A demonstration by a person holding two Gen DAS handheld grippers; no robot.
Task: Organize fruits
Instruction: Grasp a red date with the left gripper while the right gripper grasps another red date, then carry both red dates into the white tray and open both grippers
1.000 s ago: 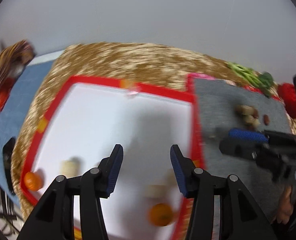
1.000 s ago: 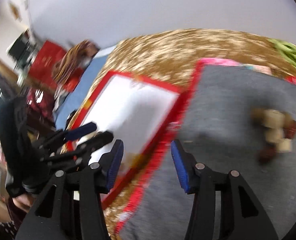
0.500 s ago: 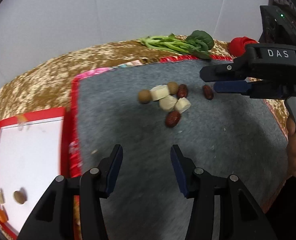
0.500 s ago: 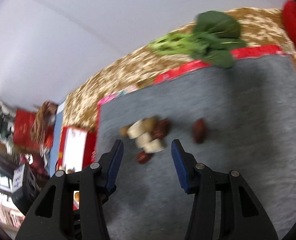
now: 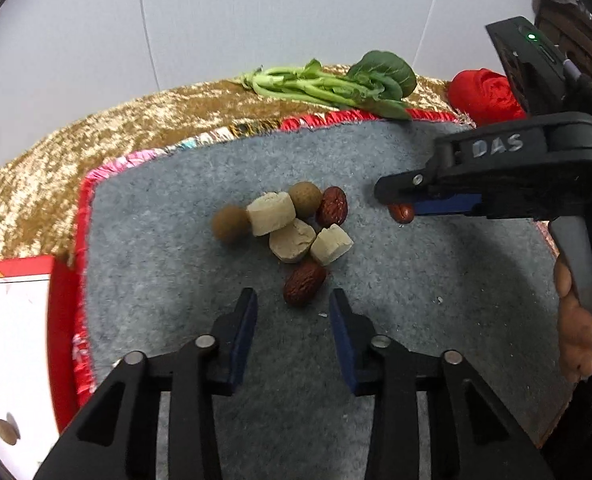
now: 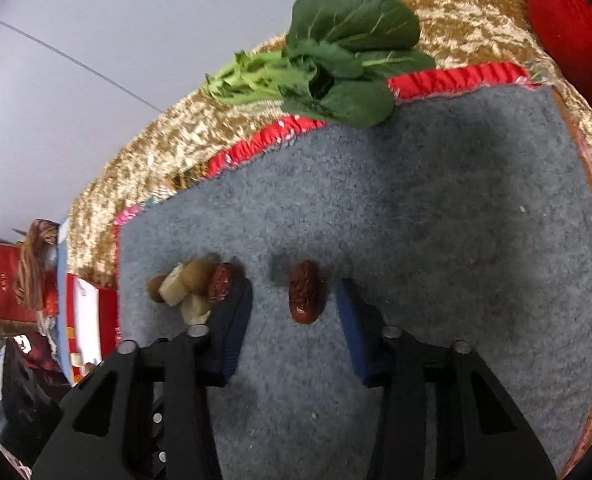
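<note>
Because each tool is spread wide around its own date on the grey mat (image 5: 416,280), the left tool (image 5: 292,316) around the near date (image 5: 304,282) touching the pile, the right tool (image 6: 294,304) around the lone date (image 6: 306,297), either closing may roll its date or nudge the neighbouring pieces.

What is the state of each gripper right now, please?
Left gripper: open, holding nothing, a red date just ahead of its fingertips.
Right gripper: open, straddling a lone red date, not closed on it.
</note>
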